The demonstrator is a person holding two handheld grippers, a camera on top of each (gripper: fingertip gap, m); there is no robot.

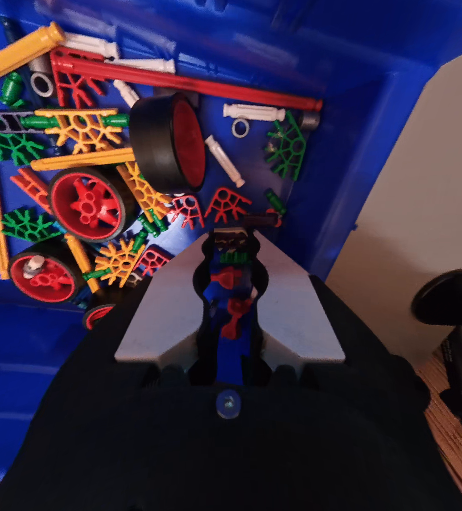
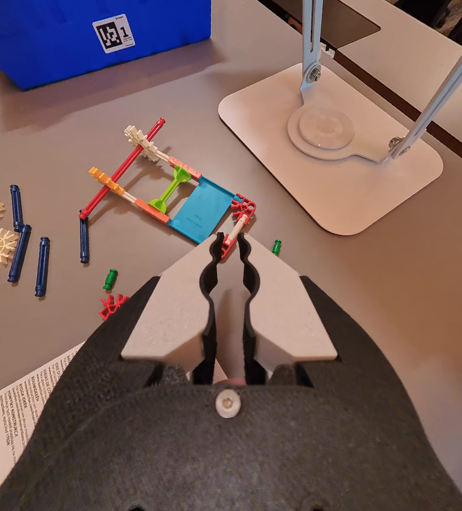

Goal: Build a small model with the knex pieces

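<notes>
The left tool (image 1: 231, 235) hangs over the blue bin (image 1: 362, 91), near its right wall, jaws slightly parted around nothing, loose red pieces (image 1: 234, 312) showing below the gap. The right tool (image 2: 228, 237), jaws apart, straddles the red connector (image 2: 228, 244) at the near corner of the model (image 2: 169, 190) on the desk (image 2: 335, 304). Closing off-centre could skew the model. The lamp base (image 2: 362, 193) crowds the right; the near-right desk lies open.

dim warm light, left view motion-blurred, wide-angle edges bent
</notes>
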